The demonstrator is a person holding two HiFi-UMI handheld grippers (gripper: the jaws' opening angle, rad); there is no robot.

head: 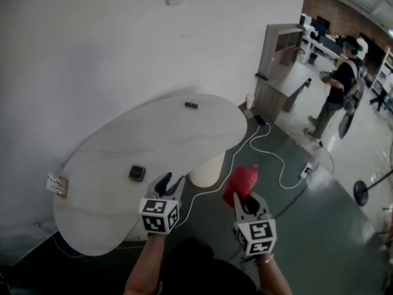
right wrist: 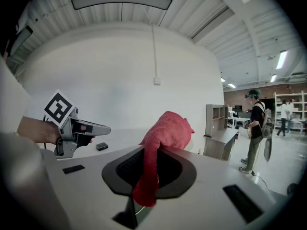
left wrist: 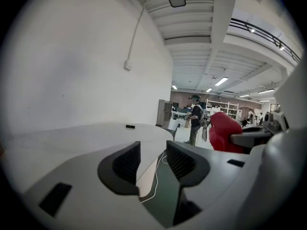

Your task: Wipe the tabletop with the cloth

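A red cloth (head: 241,180) bunches up out of my right gripper (head: 245,196), which is shut on it, held off the table's near right edge above the floor. In the right gripper view the cloth (right wrist: 165,138) hangs down between the jaws and hides the pads. My left gripper (head: 171,182) hovers over the near edge of the white oval tabletop (head: 153,140), open, with nothing between its fingers (left wrist: 127,164). The left gripper view shows the cloth (left wrist: 223,131) to the right and the tabletop (left wrist: 72,138) ahead.
A small black device (head: 136,173) lies on the table near my left gripper, a smaller black item (head: 191,105) at the far edge. A white pedestal (head: 207,169) stands under the table. A white cable (head: 270,146) runs over the floor. A person (head: 338,85) stands beyond a cabinet (head: 279,66).
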